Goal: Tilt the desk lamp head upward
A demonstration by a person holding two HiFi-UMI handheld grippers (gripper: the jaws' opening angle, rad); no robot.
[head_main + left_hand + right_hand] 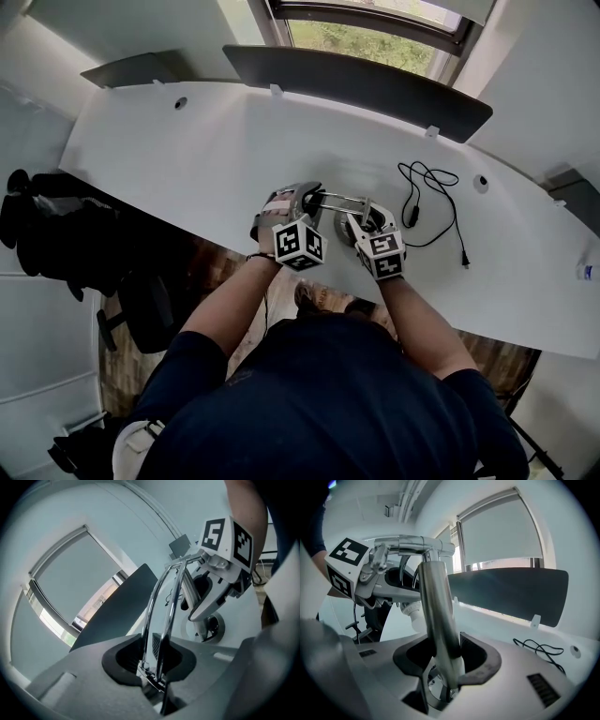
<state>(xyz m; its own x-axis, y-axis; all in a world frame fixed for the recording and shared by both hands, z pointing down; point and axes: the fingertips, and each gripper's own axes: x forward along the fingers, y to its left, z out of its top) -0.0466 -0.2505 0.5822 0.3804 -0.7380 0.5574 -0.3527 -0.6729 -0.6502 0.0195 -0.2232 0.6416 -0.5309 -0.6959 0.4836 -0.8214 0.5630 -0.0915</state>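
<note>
A chrome desk lamp stands on the white desk (187, 159). Its thin twin-rod arm (339, 198) runs from the upright post (436, 606) on the round base (209, 628) across to the lamp head (284, 202). My left gripper (296, 208) is shut on the two chrome rods (166, 620) beside the head. My right gripper (367, 223) is shut around the post, just above the base. Under the left gripper (384, 585) the head's white bulb (410, 611) shows. The two grippers sit close together near the desk's front edge.
A black power cable (433, 202) loops on the desk right of the lamp and ends in a plug (465, 262). A dark screen panel (356, 80) lines the desk's far edge below a window. A black chair (141, 309) stands at the left, below the desk.
</note>
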